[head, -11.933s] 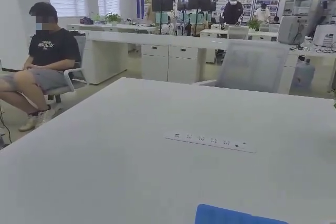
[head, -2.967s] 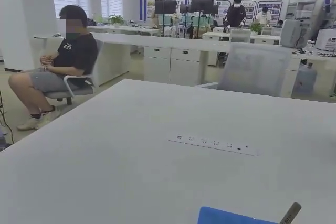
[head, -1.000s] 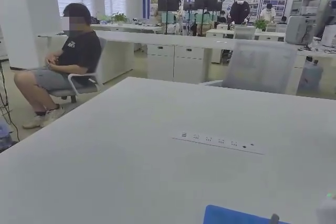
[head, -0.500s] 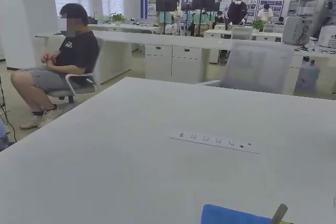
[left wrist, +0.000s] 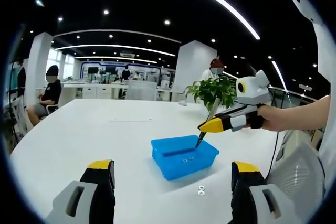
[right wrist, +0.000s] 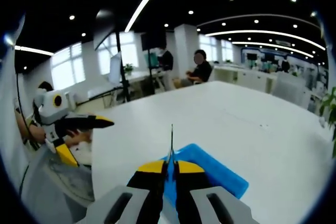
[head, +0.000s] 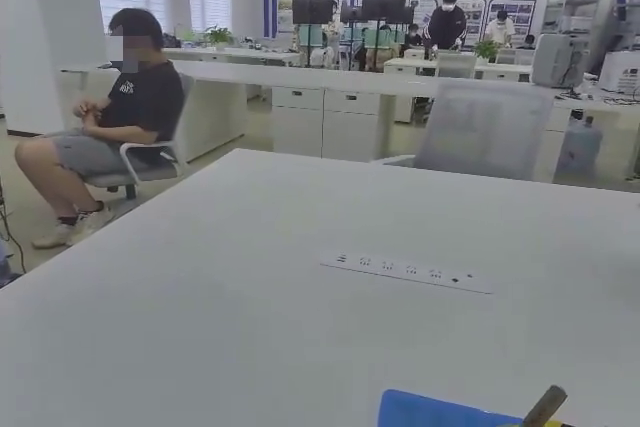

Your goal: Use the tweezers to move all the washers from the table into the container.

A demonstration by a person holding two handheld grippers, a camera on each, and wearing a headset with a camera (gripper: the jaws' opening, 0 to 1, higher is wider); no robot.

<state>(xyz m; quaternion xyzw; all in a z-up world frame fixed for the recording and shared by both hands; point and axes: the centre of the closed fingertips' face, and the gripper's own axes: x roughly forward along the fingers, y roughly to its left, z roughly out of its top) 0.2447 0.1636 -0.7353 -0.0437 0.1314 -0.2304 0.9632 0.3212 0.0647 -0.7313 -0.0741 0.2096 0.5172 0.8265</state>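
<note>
White desk [left wrist: 79,129], blue container [left wrist: 185,157]: my left gripper [left wrist: 173,171] hovers with fingers spread, while my right gripper [left wrist: 209,126] pinches the tweezers [left wrist: 200,140], tips over the container. Two washers [left wrist: 187,158] lie inside. Two loose washers [left wrist: 201,190] sit just beside it; I'd approach steeply, nipping one rim at a time.

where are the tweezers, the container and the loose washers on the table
tweezers [left wrist: 201,138], left gripper view, thin lower end
container [left wrist: 194,167], left gripper view, front wall
washers [left wrist: 201,193], left gripper view, the nearer one
</note>
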